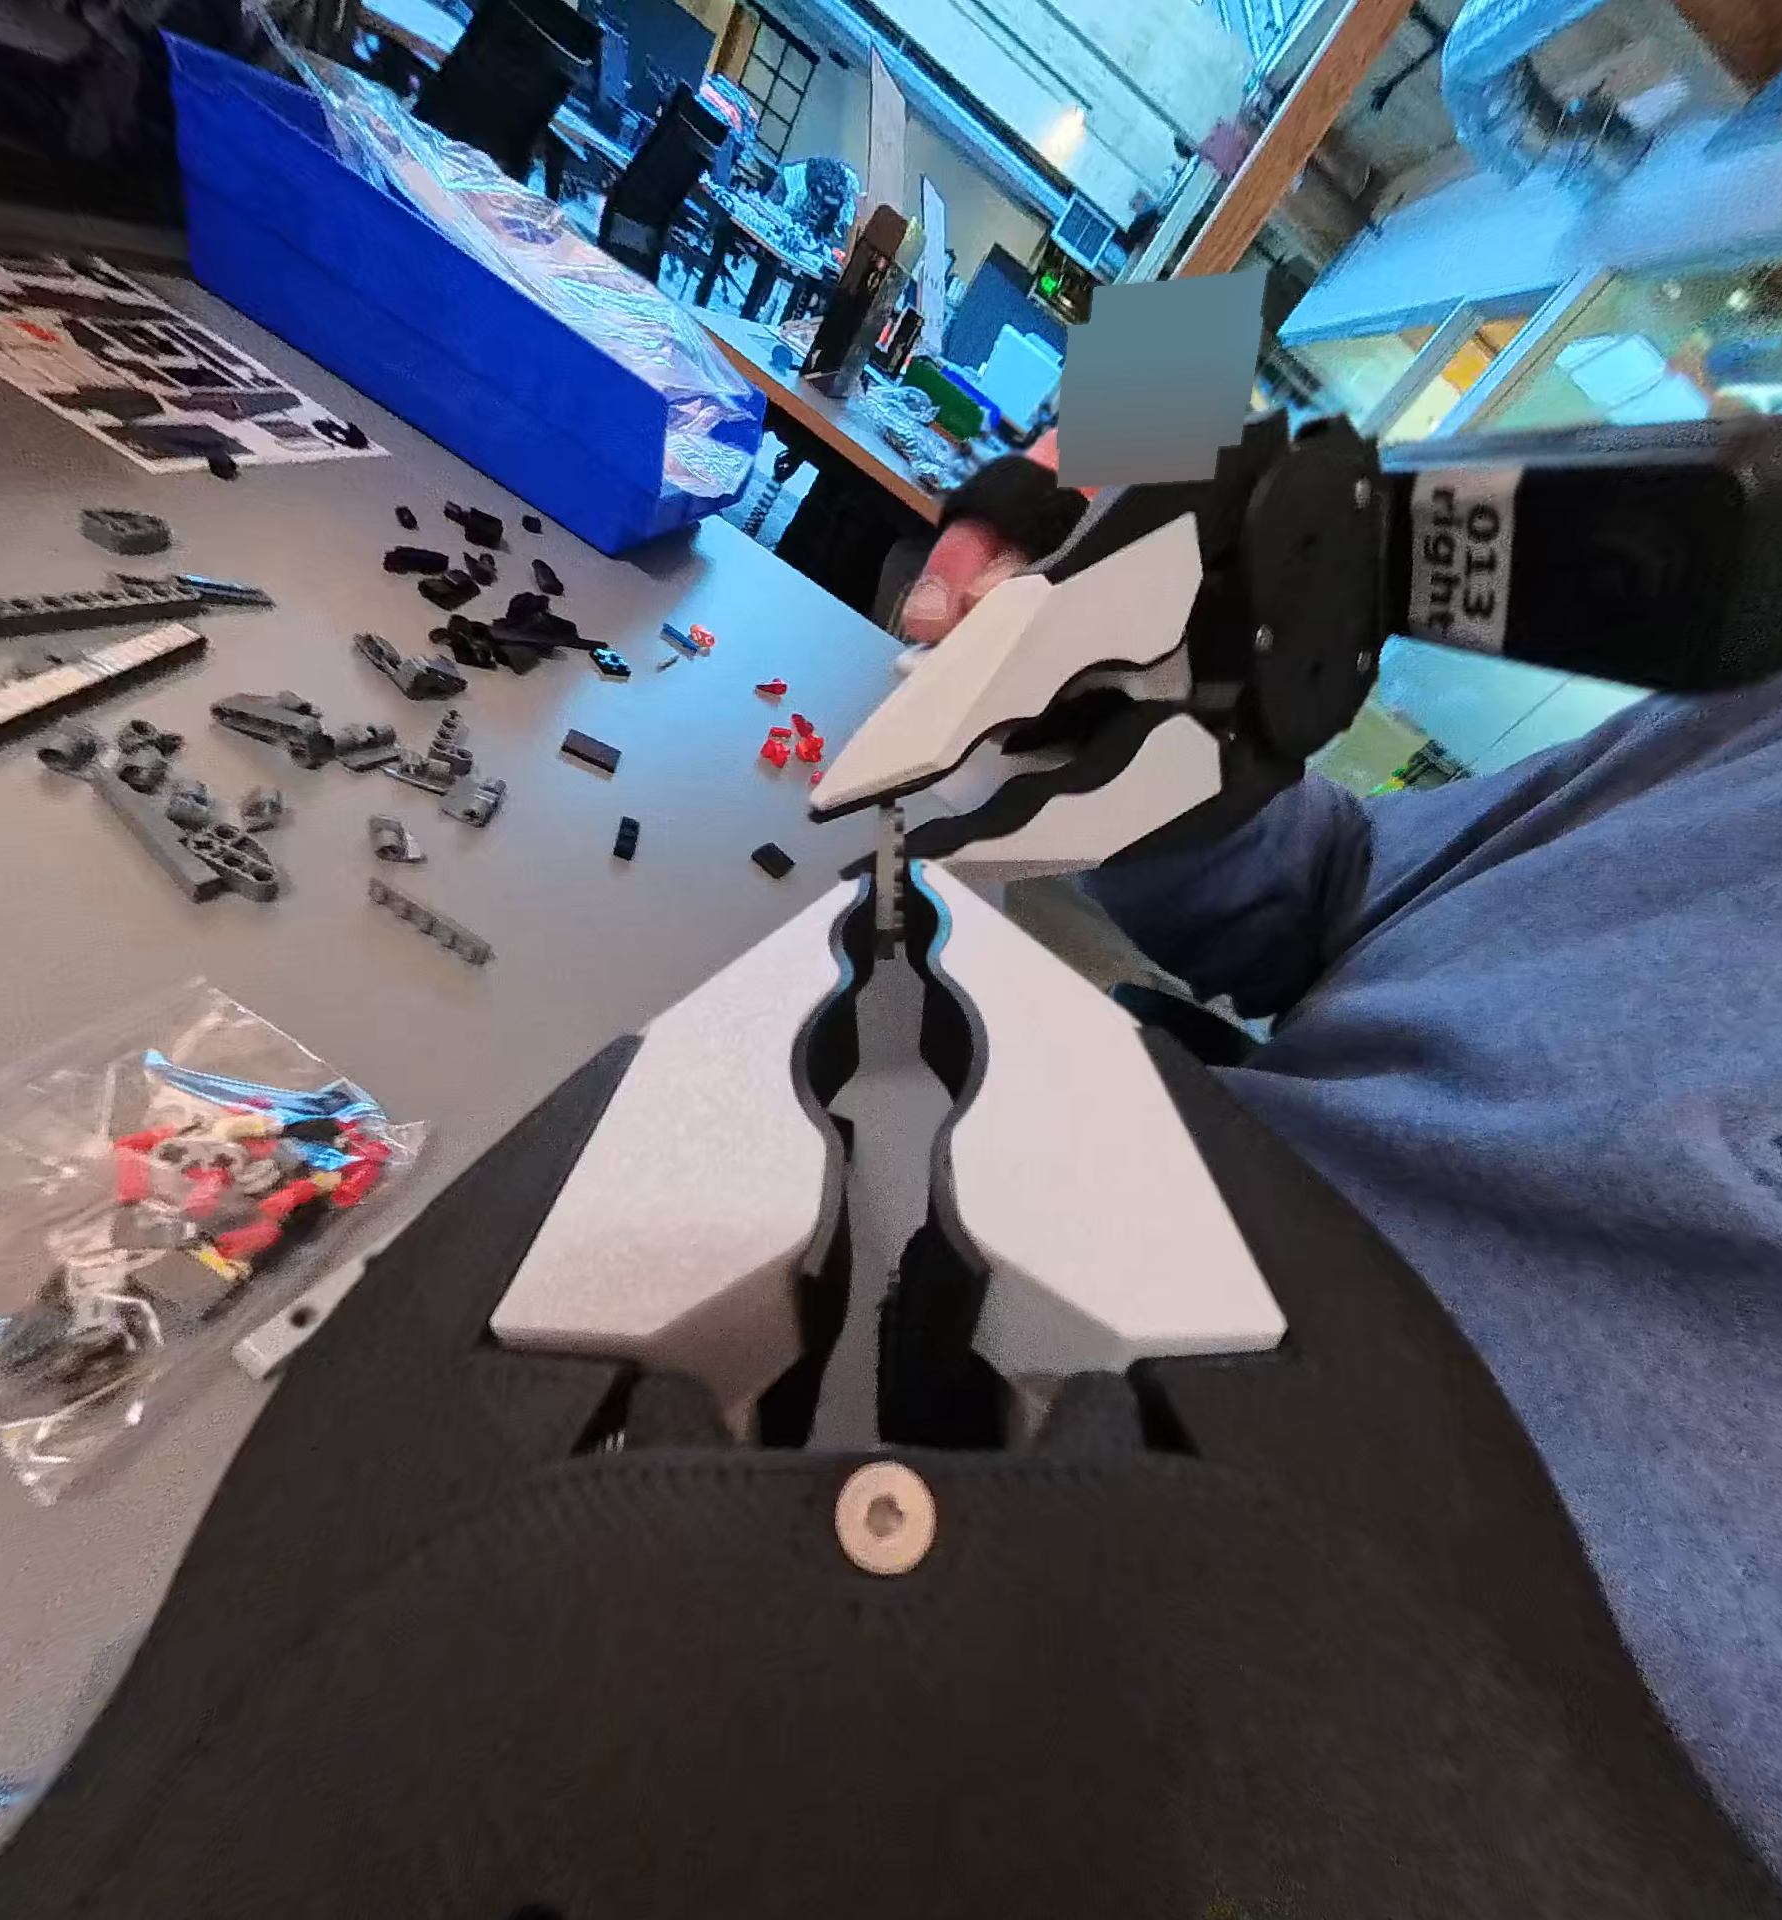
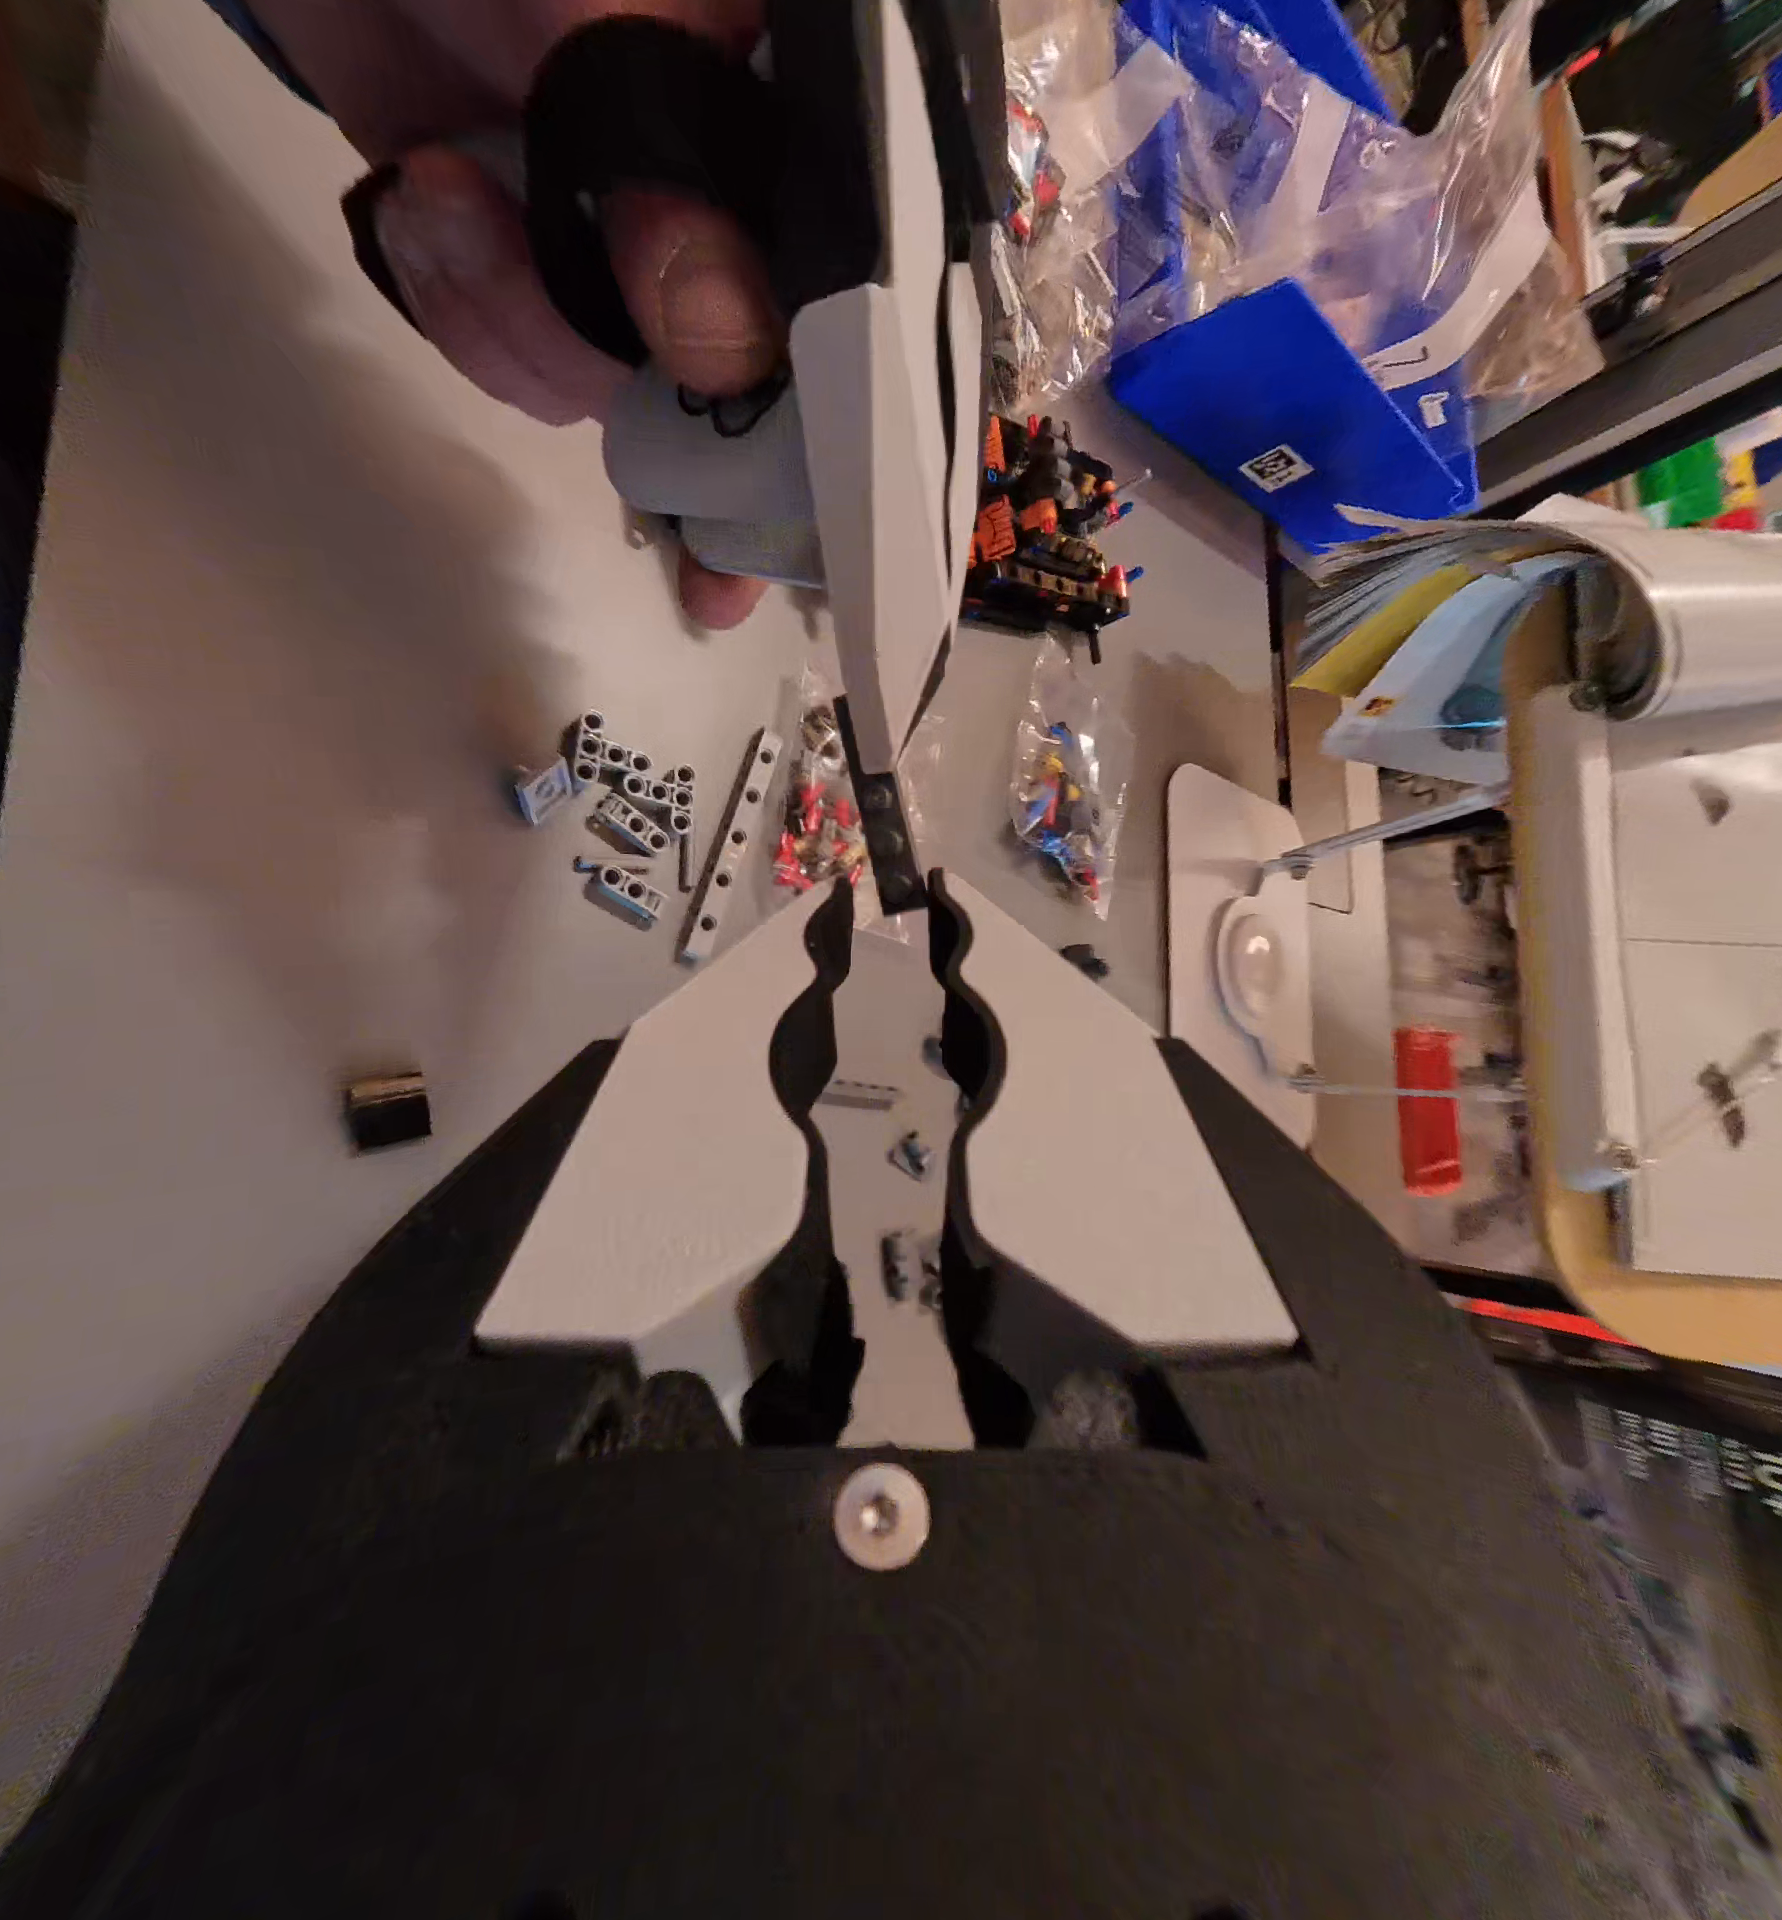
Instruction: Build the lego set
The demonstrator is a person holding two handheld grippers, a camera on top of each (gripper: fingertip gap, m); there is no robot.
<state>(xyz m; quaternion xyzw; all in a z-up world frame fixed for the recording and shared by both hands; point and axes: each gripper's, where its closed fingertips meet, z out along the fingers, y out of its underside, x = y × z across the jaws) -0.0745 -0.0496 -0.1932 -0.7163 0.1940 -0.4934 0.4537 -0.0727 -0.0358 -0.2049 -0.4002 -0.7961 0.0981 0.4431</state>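
A thin black Lego beam [image 1: 889, 862] with holes is held in the air over the table edge between both grippers. My left gripper [image 1: 889, 883] is shut on one end of it. In the right wrist view the left gripper [image 2: 882, 748] comes down from the top, with the beam [image 2: 889, 831] sticking out of its tips. My right gripper [image 2: 892, 896] is closed around the beam's other end. In the left wrist view the right gripper [image 1: 866, 816] meets the beam from the upper right.
Loose grey parts [image 1: 191, 821], red pins [image 1: 793, 743] and a bag of pieces [image 1: 191, 1195] lie on the grey table. A blue bin [image 1: 430, 312] stands behind. Grey beams [image 2: 627, 810], a black brick [image 2: 386, 1110] and an orange-black assembly [image 2: 1053, 530] show below. Less than 4 cm separates the two grippers' tips. The black brick [image 2: 386, 1110] is about equally far from each gripper, around 15 centimetres.
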